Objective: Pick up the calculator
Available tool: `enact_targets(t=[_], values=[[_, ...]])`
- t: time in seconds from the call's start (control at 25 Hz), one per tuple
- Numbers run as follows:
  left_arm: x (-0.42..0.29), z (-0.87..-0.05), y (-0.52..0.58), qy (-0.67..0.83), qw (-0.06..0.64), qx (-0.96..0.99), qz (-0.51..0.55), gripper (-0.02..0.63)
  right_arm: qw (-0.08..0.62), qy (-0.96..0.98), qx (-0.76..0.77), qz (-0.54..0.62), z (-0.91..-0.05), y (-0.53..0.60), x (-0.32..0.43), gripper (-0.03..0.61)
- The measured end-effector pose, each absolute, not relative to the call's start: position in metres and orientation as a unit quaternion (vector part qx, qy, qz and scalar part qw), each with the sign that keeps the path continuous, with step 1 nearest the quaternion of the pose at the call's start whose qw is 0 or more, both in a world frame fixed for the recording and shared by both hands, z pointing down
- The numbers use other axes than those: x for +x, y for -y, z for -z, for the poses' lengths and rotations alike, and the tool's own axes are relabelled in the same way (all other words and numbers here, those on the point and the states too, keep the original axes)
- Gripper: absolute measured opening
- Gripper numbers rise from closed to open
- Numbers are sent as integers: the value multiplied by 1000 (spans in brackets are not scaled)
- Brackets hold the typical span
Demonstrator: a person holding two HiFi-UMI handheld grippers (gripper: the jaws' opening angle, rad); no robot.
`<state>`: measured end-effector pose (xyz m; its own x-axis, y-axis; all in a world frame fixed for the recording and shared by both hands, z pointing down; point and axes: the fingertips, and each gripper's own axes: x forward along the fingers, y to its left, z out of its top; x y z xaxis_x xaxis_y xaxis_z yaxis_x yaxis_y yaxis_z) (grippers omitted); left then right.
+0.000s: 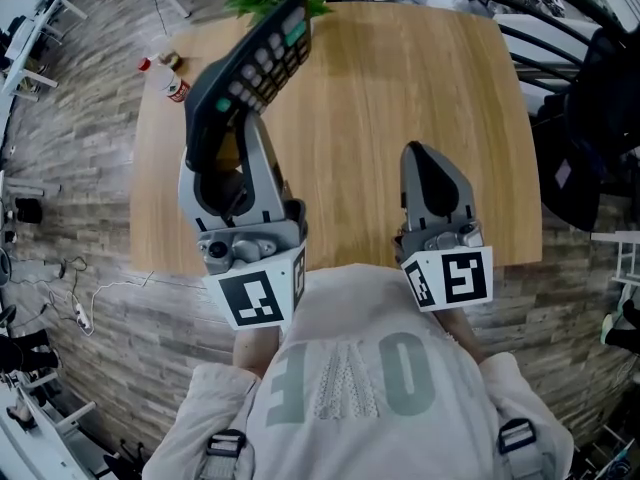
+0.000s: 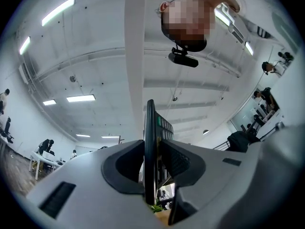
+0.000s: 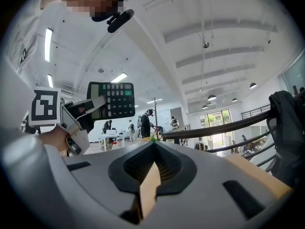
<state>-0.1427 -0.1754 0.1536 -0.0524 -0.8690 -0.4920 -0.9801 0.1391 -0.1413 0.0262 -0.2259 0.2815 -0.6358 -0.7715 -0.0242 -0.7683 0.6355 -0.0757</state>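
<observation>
One calculator [image 1: 255,63] clamped in left hand-held gripper [image 1: 228,143], above table [image 1: 400,78], right hand-held gripper [image 1: 418,153] closed, empty

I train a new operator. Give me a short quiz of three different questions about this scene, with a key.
1. True or false: the black rectangular calculator with grey keys lies flat on the light wooden table.
2. Which gripper holds it? A) left gripper B) right gripper
3. Fill in: the right gripper's jaws are ____, with nothing between them.
Key: 1 false; 2 A; 3 shut.
</observation>
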Motion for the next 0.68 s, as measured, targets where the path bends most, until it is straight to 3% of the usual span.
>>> enact_targets(t=[0.68], values=[[-141, -160, 178, -713, 233, -653, -107, 123, 16, -900, -435, 27, -289, 225, 27, 20]])
